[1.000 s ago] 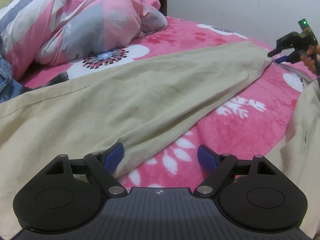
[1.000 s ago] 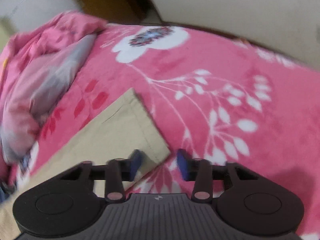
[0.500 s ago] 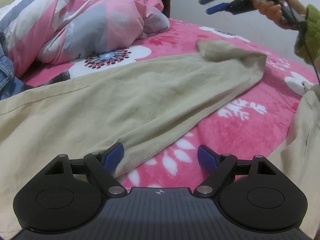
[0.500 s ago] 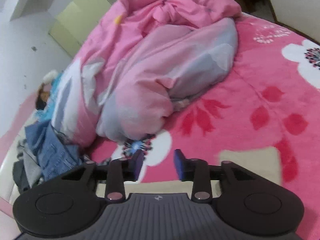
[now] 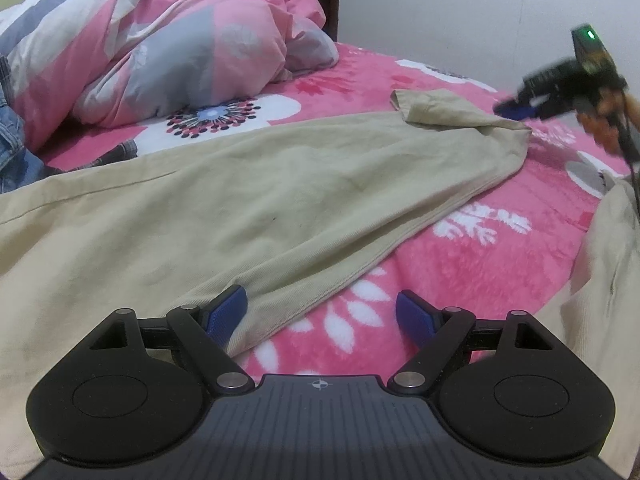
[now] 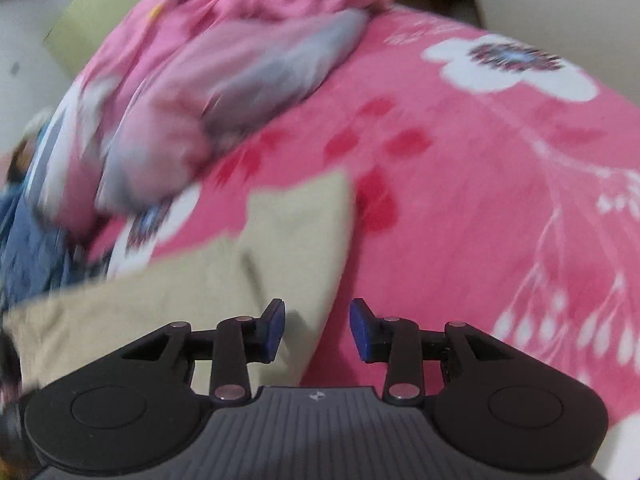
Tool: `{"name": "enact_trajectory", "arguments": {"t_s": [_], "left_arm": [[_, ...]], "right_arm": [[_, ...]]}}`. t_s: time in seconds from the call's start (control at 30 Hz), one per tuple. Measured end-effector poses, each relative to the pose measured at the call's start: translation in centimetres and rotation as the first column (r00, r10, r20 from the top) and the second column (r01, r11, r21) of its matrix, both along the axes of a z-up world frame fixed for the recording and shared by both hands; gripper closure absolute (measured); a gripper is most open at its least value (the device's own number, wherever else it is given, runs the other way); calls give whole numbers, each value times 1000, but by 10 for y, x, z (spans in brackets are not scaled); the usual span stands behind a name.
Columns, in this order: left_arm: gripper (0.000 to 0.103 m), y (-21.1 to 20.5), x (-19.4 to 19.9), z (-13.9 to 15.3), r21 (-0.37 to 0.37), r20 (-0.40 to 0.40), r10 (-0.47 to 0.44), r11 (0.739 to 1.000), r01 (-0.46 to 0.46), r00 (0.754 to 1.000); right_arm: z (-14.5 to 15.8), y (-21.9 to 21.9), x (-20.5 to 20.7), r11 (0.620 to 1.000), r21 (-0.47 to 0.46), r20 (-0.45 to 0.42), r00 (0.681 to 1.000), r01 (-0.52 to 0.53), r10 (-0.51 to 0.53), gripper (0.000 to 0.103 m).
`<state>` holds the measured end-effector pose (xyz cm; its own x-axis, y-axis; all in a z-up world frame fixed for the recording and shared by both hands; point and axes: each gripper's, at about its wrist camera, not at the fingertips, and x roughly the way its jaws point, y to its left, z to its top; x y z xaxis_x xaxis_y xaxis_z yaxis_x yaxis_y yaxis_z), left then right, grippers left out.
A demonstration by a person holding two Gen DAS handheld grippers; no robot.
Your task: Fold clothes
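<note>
Pink floral bed point(image 5: 472, 264) carries beige trousers point(image 5: 248, 208); left tool point(image 5: 322, 314) gapes beside the hem (pinning ready), right tool point(image 6: 317, 330) apart, empty.

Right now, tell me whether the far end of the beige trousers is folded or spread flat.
Folded. The tip of the beige trousers lies doubled back over itself on the pink blanket.

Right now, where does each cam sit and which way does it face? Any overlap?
Left wrist: on the left gripper, angled down over the beige garment on the pink blanket; own open fingers show, plus the right gripper far right.
Right wrist: on the right gripper, tilted down at the garment's folded-back end; own fingers show, nothing between them.
Shared: garment, blanket, rumpled duvet.
</note>
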<state>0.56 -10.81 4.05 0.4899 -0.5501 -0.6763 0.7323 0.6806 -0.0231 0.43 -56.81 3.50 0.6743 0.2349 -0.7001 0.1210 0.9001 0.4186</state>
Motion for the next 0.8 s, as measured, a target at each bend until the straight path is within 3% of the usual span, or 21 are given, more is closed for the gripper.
{"name": "enact_trajectory", "arguments": {"t_s": [0.17,0.27,0.37,0.57,0.8], "left_arm": [[20,-1,0,1,4,2,6,1000,-6,1000],[20,-2,0,1,7,3,10,1000,-10,1000],[21,0,0,4,-2,10,18,1000,-18,1000],[21,2,4,13,-30,44,36,999,-35,998],[21,-9,12,7,12,66,20,1000,-20,998]], "right_arm": [[1,31,-29,983,-111,47,987,-147,153,67],[3,45,-37,947,-229,47,970,-223,240,67],[7,54,-40,916,-282,45,949,-286,311,67],[21,63,-49,888,-284,99,910,-362,403,73],[17,66,-44,877,-302,77,907,-374,413,81]]}}
